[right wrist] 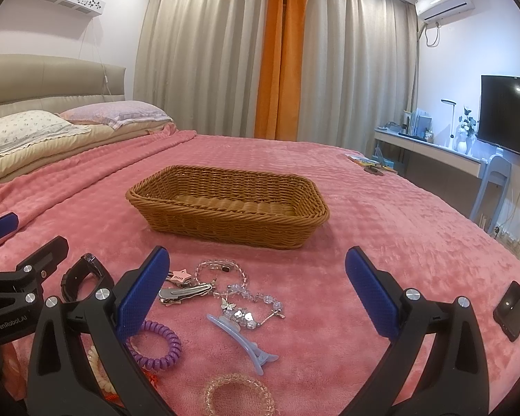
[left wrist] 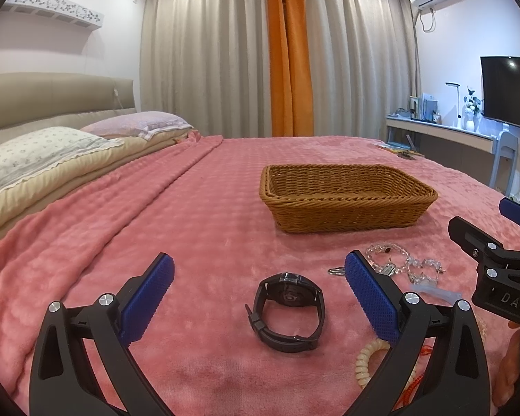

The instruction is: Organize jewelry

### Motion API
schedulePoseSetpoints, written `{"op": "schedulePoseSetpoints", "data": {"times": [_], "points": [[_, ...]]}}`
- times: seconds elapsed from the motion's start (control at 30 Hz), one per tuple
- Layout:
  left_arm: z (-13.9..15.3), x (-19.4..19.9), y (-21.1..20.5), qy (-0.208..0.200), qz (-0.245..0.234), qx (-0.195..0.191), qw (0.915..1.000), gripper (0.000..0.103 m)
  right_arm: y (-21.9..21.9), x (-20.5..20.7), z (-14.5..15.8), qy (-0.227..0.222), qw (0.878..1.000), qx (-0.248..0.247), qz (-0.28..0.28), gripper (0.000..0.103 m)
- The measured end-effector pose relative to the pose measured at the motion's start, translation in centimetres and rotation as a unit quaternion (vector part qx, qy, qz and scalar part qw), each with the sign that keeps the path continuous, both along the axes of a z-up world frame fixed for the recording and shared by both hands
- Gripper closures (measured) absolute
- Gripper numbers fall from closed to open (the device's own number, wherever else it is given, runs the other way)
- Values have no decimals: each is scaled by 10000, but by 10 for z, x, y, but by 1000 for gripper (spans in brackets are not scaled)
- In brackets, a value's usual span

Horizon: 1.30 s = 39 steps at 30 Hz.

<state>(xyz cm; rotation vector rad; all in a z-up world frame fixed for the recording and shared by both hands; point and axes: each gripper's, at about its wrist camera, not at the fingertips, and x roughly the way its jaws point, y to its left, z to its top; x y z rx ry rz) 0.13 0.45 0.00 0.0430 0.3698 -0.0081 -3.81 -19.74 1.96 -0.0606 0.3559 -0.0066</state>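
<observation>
Grey curtains (left wrist: 225, 52) hang at twelve o'clock, a beige headboard (left wrist: 52, 97) at nine, and a television (left wrist: 508, 92) above a desk (left wrist: 440, 133) at three.

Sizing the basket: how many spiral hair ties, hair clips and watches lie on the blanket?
Spiral hair ties: 3 (purple tie, cream tie, clear tie)
Hair clips: 2 (blue clip, silver clip)
Watch: 1
Total: 6

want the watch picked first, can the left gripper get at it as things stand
Probably yes. The left gripper is open, and the black watch lies on the pink blanket between its fingers, with nothing on top of it or in between.
</observation>
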Motion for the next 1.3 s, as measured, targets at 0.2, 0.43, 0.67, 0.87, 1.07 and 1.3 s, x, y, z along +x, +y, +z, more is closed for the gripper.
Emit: {"op": "schedulePoseSetpoints", "data": {"times": [0.2,0.43,0.67,0.87,1.07,1.3], "points": [[0,0,-1,-1,0,2,10000,7,0,1,0,-3,10000,3,5,6],[0,-1,0,0,0,-1,10000,7,0,0,0,-3,10000,14,-4,6],[3,-4,7,-50,34,-280,9996,8,-6,8,4,81,9999,113,-53,6],[9,5,38,378,-116,-916,9950,12,-15,10,7,296,9996,10,15,19],[11,12,56,1058,-509,-1148,9864,26,-32,11,7,716,9973,-27,165,42],[-8,0,42,1734,-826,-1259,9733,46,-58,4,-11,1830,9806,512,474,53]]}}
